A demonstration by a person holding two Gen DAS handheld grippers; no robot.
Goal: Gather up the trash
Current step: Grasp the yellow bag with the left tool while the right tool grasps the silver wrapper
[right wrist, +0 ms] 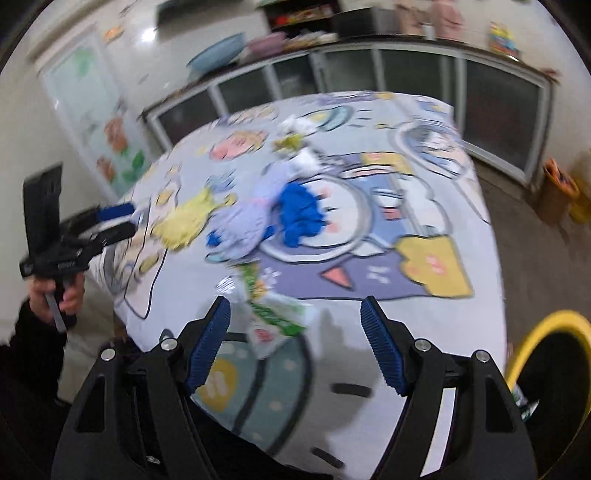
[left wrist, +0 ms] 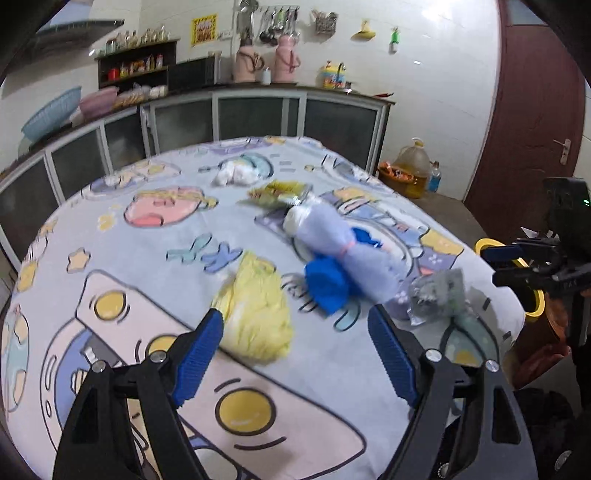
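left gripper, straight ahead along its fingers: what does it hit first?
Most likely the crumpled yellow wrapper lying on the tablecloth, just ahead of the open left gripper, nearer its left finger. The blue and lilac bundle lies farther on. Depth is uncertain through the fisheye.

kitchen with white tiled walls [left wrist: 443, 55], a dark red door [left wrist: 535, 122] with a metal handle on the right, and a long counter [left wrist: 258, 86] over glass-front cabinets [left wrist: 255, 118] along the back wall. on the counter: two pink thermos jugs [left wrist: 266, 62], a dark shelf of bottles and jars [left wrist: 136, 62], a blue basin [left wrist: 51, 114]; utensils [left wrist: 273, 22] hang on the wall above, and a yellow oil jug [left wrist: 413, 170] stands on the grey floor [left wrist: 443, 206] near the door. the table in the middle is covered by a cartoon-print cloth [left wrist: 147, 258], and the right wrist view is blurred.
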